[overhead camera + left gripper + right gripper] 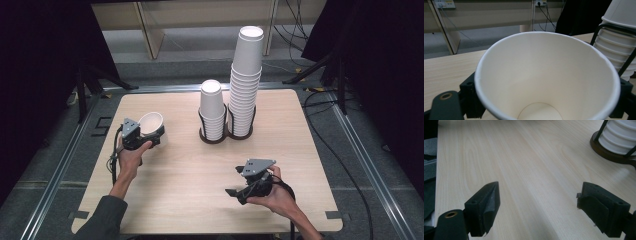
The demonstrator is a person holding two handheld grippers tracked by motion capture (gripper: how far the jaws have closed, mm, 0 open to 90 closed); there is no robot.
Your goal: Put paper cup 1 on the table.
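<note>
The left gripper holds a white paper cup at the 9 o'clock side of the wooden table. Its jaws pinch the cup wall from both sides, mouth tilted up toward the camera. In the left gripper view the cup sits between the two black jaws.

The right gripper is at the table's 5 o'clock area, jaws spread with nothing between them, above bare wood.

Two wire holders stand at 12 o'clock: the short cup stack and, touching at its 3 o'clock side, the tall cup stack.
</note>
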